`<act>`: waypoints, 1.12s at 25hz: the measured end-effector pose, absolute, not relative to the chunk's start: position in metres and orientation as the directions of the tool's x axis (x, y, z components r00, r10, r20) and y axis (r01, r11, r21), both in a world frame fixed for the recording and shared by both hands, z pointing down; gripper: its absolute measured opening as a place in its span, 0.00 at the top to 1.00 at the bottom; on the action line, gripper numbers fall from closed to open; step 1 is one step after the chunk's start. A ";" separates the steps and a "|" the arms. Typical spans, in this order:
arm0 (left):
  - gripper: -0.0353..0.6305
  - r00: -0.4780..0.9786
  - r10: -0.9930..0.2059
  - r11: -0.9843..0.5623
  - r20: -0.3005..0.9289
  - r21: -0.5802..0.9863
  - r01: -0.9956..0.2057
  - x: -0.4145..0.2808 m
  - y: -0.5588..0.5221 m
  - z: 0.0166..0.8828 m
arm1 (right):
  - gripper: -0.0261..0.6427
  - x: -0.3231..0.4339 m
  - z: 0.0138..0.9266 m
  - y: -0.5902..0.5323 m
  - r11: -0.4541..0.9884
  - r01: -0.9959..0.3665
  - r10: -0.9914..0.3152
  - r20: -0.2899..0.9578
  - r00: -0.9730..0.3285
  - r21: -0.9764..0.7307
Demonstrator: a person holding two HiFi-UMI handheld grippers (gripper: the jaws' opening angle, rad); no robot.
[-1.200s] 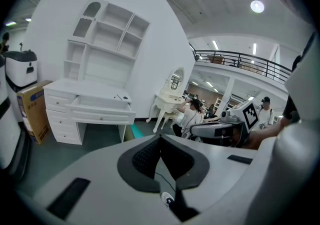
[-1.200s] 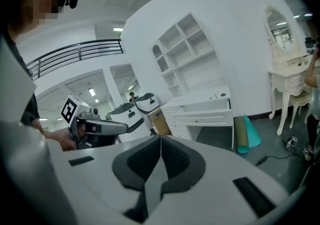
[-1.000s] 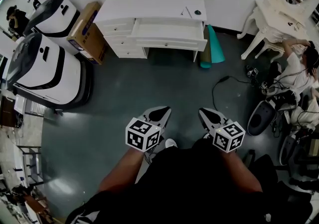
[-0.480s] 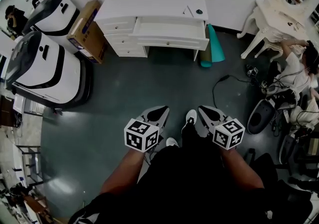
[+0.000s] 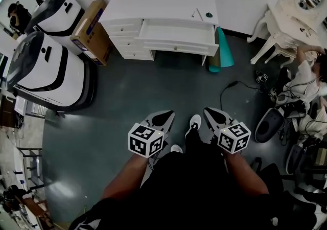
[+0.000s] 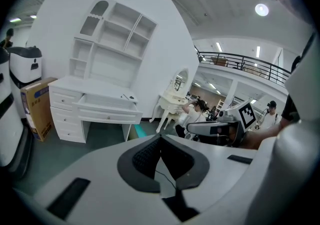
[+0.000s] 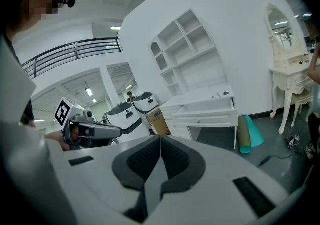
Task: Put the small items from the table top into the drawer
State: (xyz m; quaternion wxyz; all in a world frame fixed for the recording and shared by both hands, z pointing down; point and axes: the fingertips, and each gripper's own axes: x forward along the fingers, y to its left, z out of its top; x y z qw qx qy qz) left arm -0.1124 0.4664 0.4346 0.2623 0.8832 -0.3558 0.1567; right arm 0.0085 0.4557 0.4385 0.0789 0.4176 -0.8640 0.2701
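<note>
while drawer [image 5: 176, 32] stands pulled out, left tool [image 5: 167, 115] and right tool [image 5: 209, 114] both closed, empty, well apart from desk [image 5: 153, 6].

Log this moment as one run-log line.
stage: standing back from desk | left gripper: shut, empty | right gripper: shut, empty | drawer: open | small items: on desk top, none picked

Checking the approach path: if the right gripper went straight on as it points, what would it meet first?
Probably the white desk, near its open drawer; nothing stands between it and the right gripper, though depth is unclear.
</note>
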 end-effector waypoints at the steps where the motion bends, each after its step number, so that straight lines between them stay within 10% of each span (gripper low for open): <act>1: 0.94 0.697 -0.544 -0.611 0.468 0.348 -0.711 -0.112 0.461 0.435 | 0.92 0.010 0.439 0.450 0.500 -0.766 -0.682 0.361 -0.636 -0.404; 28: 0.94 0.672 -0.580 -0.600 0.461 0.316 -0.735 -0.048 0.262 0.421 | 0.92 0.073 0.433 0.251 0.552 -0.738 -0.653 0.349 -0.672 -0.388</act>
